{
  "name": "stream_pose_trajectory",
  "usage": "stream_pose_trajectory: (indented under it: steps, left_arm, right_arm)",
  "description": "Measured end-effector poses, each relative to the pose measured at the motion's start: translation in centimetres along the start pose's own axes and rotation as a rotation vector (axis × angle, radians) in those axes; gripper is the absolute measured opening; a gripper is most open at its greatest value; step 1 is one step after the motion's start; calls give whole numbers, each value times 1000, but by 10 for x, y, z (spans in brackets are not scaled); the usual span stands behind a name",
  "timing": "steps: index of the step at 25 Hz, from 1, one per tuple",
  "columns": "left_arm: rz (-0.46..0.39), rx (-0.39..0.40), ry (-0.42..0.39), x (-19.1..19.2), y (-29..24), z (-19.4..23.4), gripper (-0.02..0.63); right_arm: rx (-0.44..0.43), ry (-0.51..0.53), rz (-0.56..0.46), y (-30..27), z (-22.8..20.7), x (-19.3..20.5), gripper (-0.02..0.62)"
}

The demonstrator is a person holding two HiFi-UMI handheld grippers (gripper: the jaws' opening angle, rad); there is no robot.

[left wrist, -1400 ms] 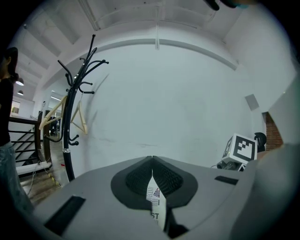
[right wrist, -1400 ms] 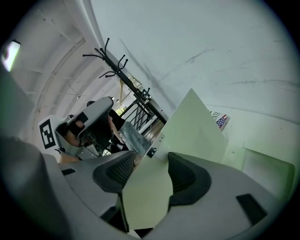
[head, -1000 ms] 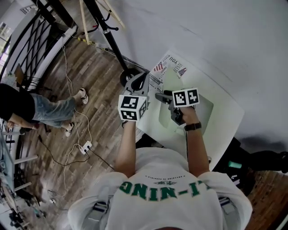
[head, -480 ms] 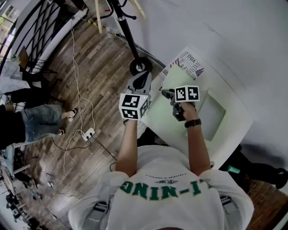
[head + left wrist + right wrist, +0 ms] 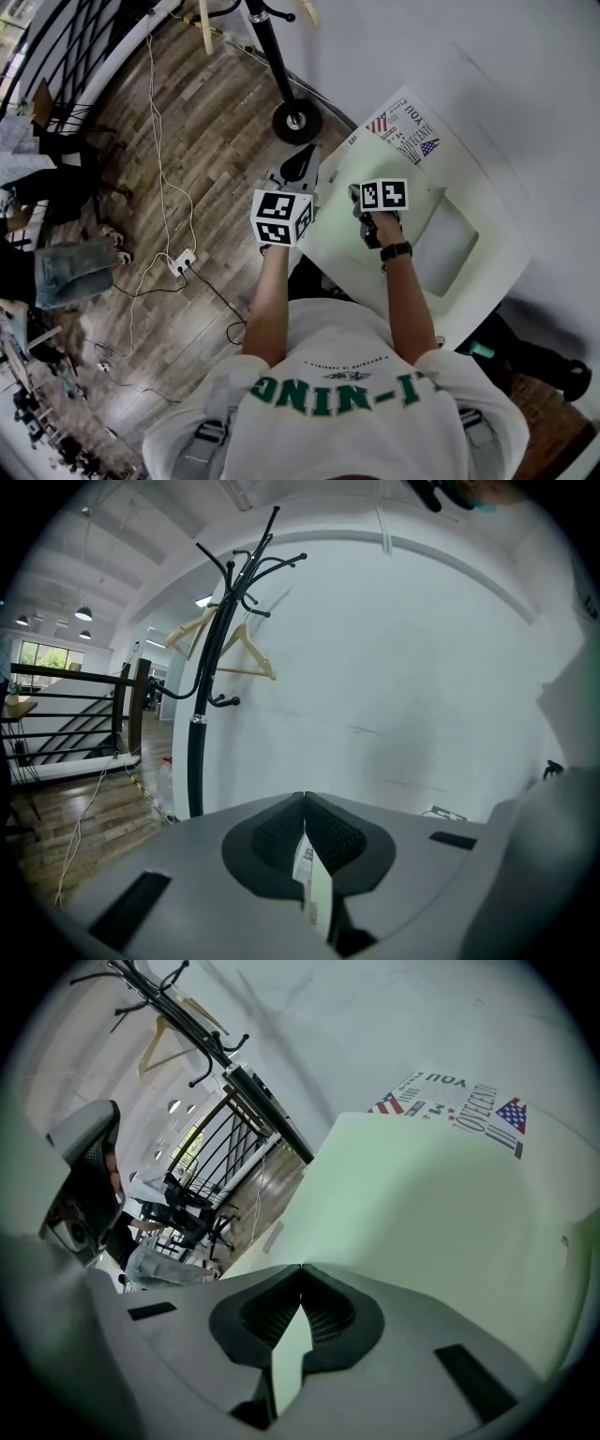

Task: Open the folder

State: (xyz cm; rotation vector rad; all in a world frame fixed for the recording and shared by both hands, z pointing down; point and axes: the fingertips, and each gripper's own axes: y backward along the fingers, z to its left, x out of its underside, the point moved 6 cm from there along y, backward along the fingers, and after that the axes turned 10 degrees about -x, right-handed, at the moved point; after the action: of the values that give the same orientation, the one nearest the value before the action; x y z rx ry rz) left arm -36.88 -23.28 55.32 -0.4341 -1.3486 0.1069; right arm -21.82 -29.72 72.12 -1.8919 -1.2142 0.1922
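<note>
A pale green folder [image 5: 342,239] lies on the white table [image 5: 492,220], and a printed sheet with small flags [image 5: 408,127] shows at its far end. My right gripper [image 5: 359,197] points down at the folder's left part and is shut on a pale green leaf of it [image 5: 422,1213]; the leaf runs between the pads at the right gripper's tips [image 5: 300,1269]. My left gripper [image 5: 305,161] hangs at the table's left edge. In the left gripper view the gripper [image 5: 305,803] is shut on a thin pale sheet edge with print on it [image 5: 317,892], which looks like the folder's edge.
A black coat stand [image 5: 281,56] with wooden hangers [image 5: 234,653] rises just beyond the table's left corner by the white wall. Cables and a power strip [image 5: 180,262] lie on the wooden floor. A person sits at the far left [image 5: 56,267], near a black railing [image 5: 56,56].
Both grippers have sunk toward the table and now sit low at the folder's left part. The person at the left has shifted in the picture as the head camera moved.
</note>
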Motion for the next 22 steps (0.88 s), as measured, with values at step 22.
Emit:
stream_pose_trajectory:
  steps: [22]
  left_arm:
    - [-25, 137, -75, -22, 5, -62, 14]
  right_arm:
    - [-79, 91, -330, 89, 37, -3, 17]
